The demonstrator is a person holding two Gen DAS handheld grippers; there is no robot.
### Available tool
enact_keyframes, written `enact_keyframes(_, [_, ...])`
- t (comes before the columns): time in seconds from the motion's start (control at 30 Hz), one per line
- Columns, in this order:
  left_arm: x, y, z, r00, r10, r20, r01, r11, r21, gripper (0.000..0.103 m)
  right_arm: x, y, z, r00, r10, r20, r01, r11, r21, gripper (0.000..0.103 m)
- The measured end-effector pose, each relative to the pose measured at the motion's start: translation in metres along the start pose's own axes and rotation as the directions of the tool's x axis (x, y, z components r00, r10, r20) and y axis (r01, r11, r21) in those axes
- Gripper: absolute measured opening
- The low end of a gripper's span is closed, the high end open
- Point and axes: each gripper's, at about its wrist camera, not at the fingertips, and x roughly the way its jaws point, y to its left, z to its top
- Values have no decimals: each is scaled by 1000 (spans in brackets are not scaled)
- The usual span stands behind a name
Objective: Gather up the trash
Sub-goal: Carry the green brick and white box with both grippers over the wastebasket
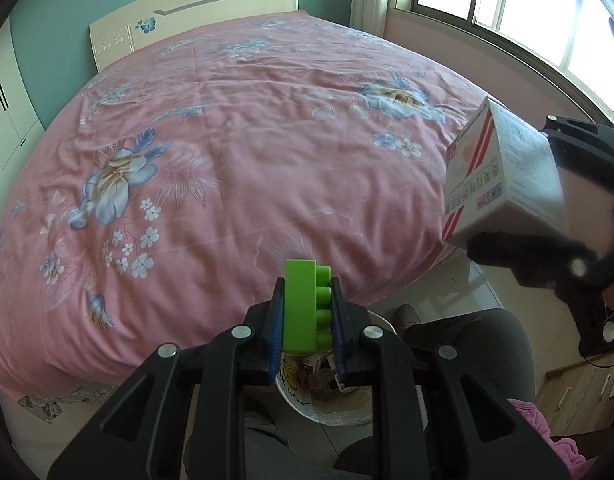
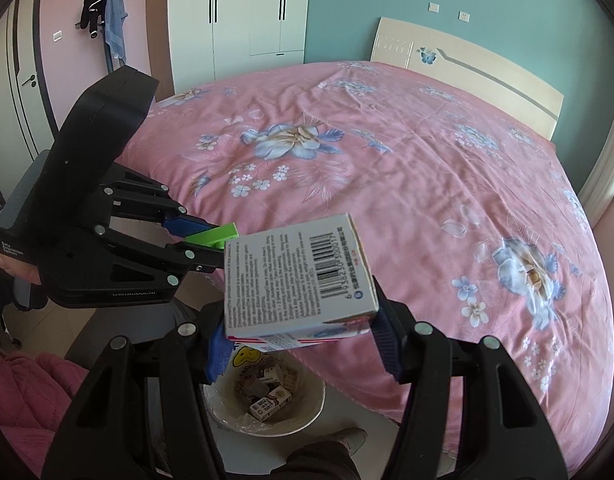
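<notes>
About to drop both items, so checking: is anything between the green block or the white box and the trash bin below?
Nothing visible: the trash bin sits open beneath the green block and white box.

Below left gripper [image 1: 307, 320]: the lined waste bin [image 1: 327, 412] stands open-mouthed, already holding small boxes — room above them.
Below right gripper [image 2: 303, 344]: same bin [image 2: 307, 416], its mouth unobstructed under the white box [image 2: 299, 280] clamped in the jaws.
Ahead of both: the bed [image 1: 227, 140] with pink cover, its near edge close beside the bin.
Between grippers: a narrow gap — the green block [image 1: 305, 304] nearly meets the white box.
Nearer side: the person's knees [image 1: 467, 340] flank the bin.
</notes>
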Motion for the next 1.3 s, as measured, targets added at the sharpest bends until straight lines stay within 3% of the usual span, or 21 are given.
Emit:
enact_keyframes(0.5, [90,0,-56,979,-50,-198,38,997,-62,23,90,17,-65,981,90,-174,-79,995,68,60])
enact_keyframes(0.97, [170,4,-107,928,-83,-362,35,990,-135,23,161,35,-133,930,141,-339,-110,988,108,60])
enact_keyframes(1.3, [217,8,-129,894,-109,-434,30,982,-184,23,205,33,-168,887,181,-424,-120,979,165,60])
